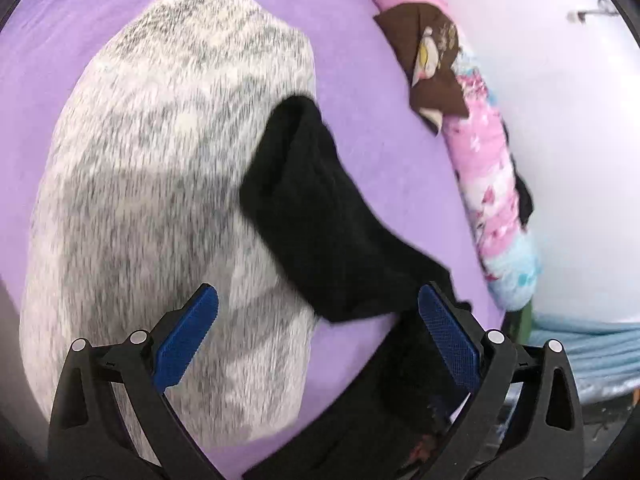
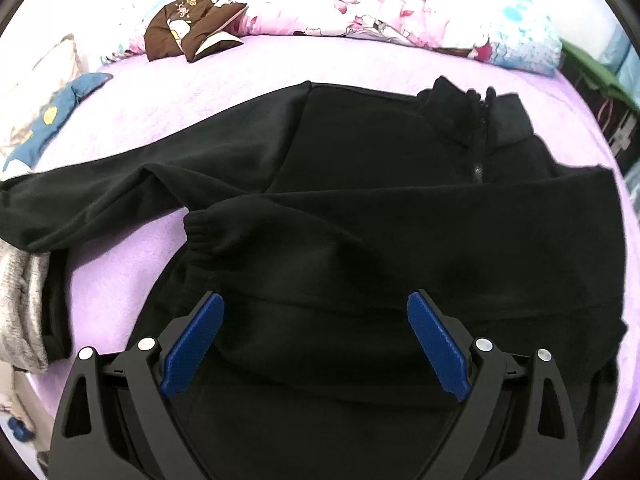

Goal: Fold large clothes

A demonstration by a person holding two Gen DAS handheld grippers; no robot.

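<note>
On purple-sheeted bed (image 2: 120,280), nearest: right tongs (image 2: 316,308) spread wide, empty, over black fleece zip-collar jacket (image 2: 380,152) lying flat, one sleeve folded across chest, cuff (image 2: 200,232) near left blue pad. Left tongs (image 1: 318,304) spread wide, empty; jacket's other sleeve (image 1: 312,208) ahead, draped onto grey-white marled knit garment (image 1: 160,180). Farther: brown printed cloth (image 2: 192,28) against rolled pink-and-blue floral quilt (image 2: 400,12) along far edge; blue plush toy (image 2: 52,116) at left.

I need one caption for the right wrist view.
Open right gripper above a black jacket, one sleeve folded across, on a purple bedsheet.
</note>
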